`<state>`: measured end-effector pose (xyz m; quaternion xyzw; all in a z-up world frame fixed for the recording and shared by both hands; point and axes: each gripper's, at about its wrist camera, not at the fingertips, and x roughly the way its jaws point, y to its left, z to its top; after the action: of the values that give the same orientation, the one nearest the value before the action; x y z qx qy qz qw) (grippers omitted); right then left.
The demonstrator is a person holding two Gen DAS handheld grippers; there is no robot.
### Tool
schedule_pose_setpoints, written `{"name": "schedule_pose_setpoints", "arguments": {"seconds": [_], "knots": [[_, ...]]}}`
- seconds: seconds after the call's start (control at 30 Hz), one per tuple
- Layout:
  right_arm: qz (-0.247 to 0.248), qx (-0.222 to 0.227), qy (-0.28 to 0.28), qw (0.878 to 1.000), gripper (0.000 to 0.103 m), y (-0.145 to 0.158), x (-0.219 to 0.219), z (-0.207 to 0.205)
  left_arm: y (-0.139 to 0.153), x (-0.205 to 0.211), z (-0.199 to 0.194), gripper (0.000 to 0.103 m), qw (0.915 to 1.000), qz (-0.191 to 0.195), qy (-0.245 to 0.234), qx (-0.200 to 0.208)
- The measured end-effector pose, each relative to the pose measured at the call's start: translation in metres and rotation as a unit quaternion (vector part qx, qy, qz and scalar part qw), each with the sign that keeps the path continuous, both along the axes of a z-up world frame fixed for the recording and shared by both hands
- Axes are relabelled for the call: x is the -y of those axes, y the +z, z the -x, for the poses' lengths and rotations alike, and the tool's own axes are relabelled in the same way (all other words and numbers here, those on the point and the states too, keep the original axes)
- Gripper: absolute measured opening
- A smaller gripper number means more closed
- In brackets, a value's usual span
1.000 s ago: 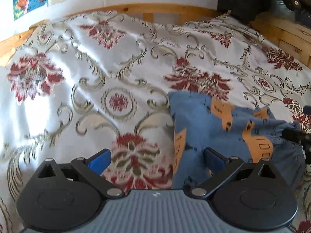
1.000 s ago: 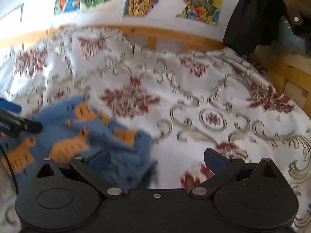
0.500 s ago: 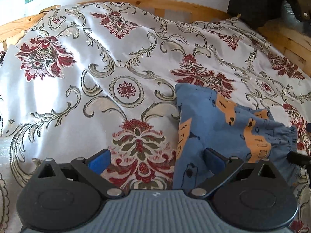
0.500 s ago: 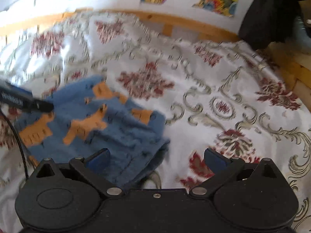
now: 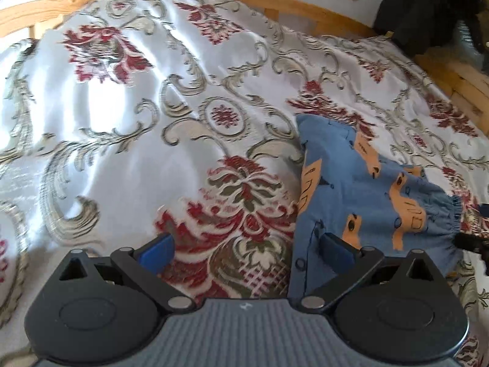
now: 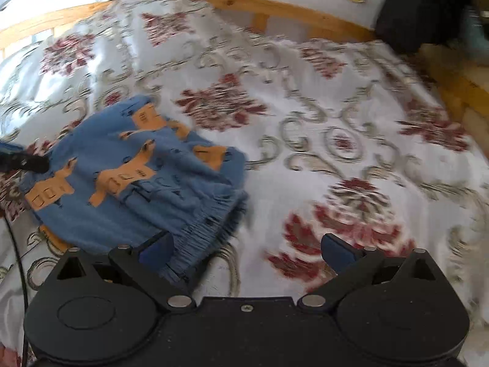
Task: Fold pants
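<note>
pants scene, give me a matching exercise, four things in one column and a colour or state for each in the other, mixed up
Things:
1. pants
2. bedspread
3. bed frame
4. left gripper

Colours or states:
a. bare light wood
b. open, holding nothing
c. blue with orange shapes, lying in a folded bundle
d. white with red flowers and grey scrolls

Pairs: 1-c, 2-d, 3-a, 4-b

blue orange-printed pants (image 5: 360, 202), folded, flat
</note>
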<state>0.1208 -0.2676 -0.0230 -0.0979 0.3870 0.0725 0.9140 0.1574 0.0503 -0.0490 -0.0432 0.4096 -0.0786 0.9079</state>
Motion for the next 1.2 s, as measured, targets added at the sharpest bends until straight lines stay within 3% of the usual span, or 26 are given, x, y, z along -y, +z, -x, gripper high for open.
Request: {"name": "schedule_pose_setpoints", "arguments": {"seconds": [0.1,0.23,0.4,0.5,0.93,1.2], "knots": [[-0.011,0.015,-0.033,0.999,0.102,0.010,0.009,0.025,0.008,0.002,0.011,0.103,0.9997,-0.005,0.021,-0.010],[-0.075,0.014,-0.047,0.996,0.102,0.023,0.020,0.046,0.019,0.010,0.020,0.103,0.9992,-0.007,0.017,-0.034],[-0.187,-0.020,-0.064,0.980,0.102,0.023,0.033,0.044,0.033,0.023,0.028,0.103,0.9994,-0.018,0.006,-0.030],[-0.224,-0.036,-0.071,0.971,0.102,0.018,0.036,0.036,0.039,0.030,0.025,0.103,0.9990,-0.030,-0.004,-0.033],[-0.243,-0.026,-0.039,0.969,0.102,0.018,0.046,0.005,0.041,0.034,0.000,0.103,0.9981,-0.020,0.003,-0.058],[-0.237,-0.017,-0.002,0.971,0.102,0.017,0.057,-0.012,0.040,0.042,-0.007,0.103,0.9974,0.003,-0.049,-0.053]]}}
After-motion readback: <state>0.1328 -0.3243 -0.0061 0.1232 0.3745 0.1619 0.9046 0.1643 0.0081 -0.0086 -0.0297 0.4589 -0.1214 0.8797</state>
